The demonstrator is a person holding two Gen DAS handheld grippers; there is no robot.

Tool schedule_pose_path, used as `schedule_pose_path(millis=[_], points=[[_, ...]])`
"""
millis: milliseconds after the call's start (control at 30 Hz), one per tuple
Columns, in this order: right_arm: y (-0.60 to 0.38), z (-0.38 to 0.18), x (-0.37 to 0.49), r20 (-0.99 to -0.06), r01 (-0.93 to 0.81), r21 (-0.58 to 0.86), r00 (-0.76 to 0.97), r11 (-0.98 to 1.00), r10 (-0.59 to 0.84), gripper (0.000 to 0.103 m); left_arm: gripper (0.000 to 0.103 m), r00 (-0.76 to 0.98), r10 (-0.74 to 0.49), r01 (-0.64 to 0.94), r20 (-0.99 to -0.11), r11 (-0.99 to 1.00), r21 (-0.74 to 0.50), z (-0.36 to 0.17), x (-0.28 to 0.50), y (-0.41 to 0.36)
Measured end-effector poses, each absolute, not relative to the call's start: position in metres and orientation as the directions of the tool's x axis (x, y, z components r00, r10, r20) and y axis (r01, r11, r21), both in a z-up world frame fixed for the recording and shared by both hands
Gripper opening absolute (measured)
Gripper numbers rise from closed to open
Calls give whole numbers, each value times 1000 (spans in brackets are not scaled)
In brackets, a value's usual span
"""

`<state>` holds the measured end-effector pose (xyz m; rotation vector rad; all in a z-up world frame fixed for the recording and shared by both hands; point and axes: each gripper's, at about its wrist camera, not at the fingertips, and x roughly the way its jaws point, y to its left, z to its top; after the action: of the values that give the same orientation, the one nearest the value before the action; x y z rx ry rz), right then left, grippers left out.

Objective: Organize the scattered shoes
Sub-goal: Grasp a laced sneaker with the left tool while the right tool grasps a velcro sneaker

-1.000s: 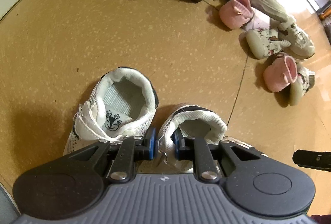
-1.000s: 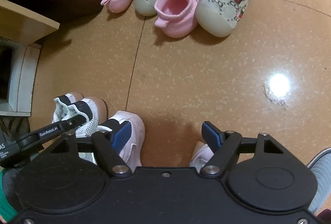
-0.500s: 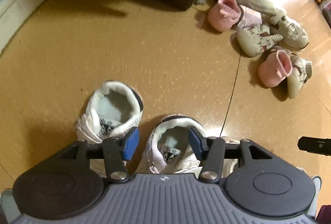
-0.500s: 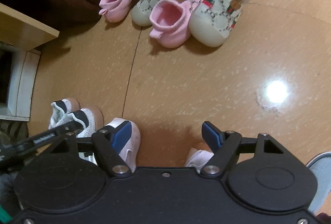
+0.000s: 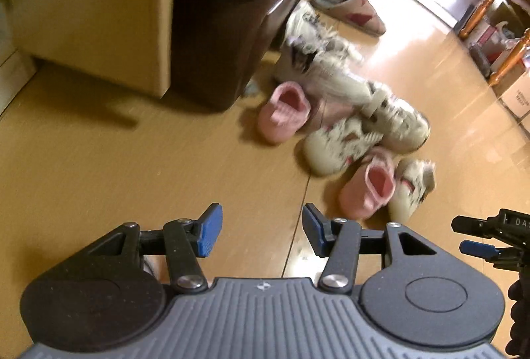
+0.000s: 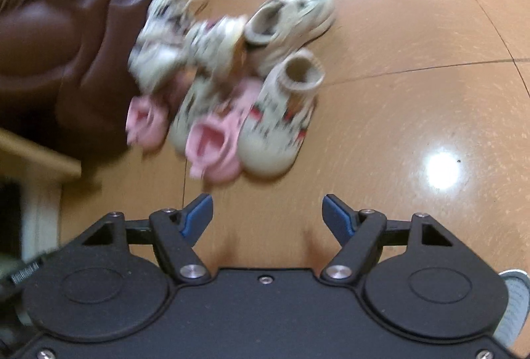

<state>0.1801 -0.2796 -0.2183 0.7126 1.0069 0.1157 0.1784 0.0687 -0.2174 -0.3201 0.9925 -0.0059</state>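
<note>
Both the left gripper [image 5: 259, 231] and the right gripper [image 6: 267, 216] gape wide, holding nothing. Pink booties [image 6: 212, 150], patterned sock shoes [image 6: 278, 124] and sneakers [image 6: 291, 21] lie jumbled far ahead beside the brown sofa [image 6: 66, 37], unsorted.

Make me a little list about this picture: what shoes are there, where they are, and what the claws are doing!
Shoes: a messy pile, blurry from motion
Pink shoes: two, one at the front of the pile, one to its left
Cream shoe: patterned sock-style one right beside the front pink one
Pile's place: on the floor next to the brown sofa
Left claw: open, empty
Right claw: open, empty, pointing at the pile
Touching shoes: neither claw
</note>
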Motion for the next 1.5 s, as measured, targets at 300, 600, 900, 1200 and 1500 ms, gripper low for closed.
schedule_pose_path(millis=[300,600,900,1200,1500], points=[[-295,-203,251,-706,206,591,599,780,377,68,52,614,-214,-120,-760,926,-358,-217,236,52],[-323,-215,313,-723,286,592,602,753,340,68,52,651,-232,-181,-723,877,-444,-216,295,38],[-323,-238,350,-729,353,620,589,701,348,68,52,646,-192,-227,-738,875,-427,-231,328,25],[-316,-264,365,-735,401,635,576,660,357,50,52,657,-137,-268,-741,876,-400,-231,343,26],[-325,-265,364,-689,373,656,651,657,319,12,52,640,45,-424,-767,853,-304,-230,389,27]])
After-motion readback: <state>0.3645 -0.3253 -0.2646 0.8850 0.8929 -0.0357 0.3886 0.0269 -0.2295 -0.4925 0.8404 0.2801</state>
